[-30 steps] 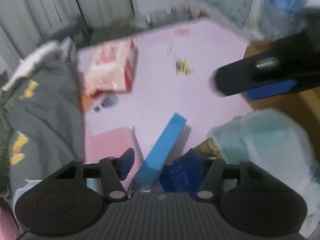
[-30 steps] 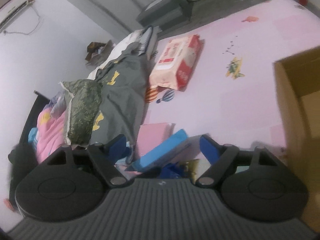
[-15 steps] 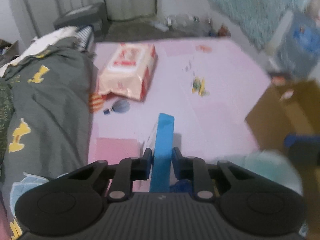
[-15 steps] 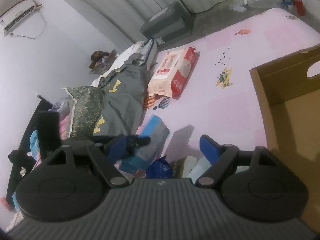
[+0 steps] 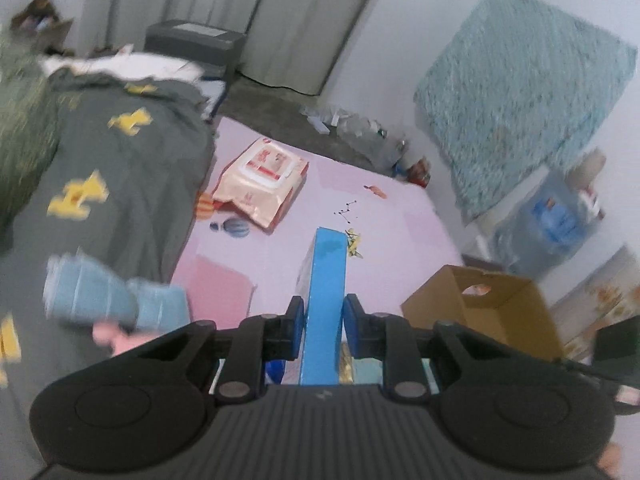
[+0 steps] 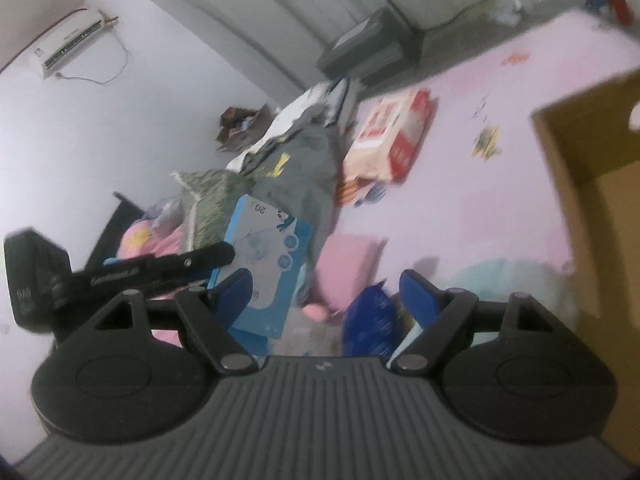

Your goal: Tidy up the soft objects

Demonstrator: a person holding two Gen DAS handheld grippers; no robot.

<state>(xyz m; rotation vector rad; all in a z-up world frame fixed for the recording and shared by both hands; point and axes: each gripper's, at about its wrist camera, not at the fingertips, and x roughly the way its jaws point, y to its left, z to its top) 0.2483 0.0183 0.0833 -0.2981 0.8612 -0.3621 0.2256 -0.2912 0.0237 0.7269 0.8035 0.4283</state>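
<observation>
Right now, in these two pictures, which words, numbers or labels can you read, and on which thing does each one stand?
"20": on the face of the blue box that the left gripper holds, printed near its top edge and seen turned over.
Red wipes pack: label print, too blurred to read.
Left gripper's finger: white lettering, too blurred.
Water jug: blue label, too blurred.
Wall air conditioner: no text readable.

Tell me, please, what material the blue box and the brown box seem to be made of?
Blue box: probably thin printed cardboard, smooth, with sharp flat edges and printing on its broad face. Brown box: likely plain matte cardboard, with open flaps and a cut handle hole.
</observation>
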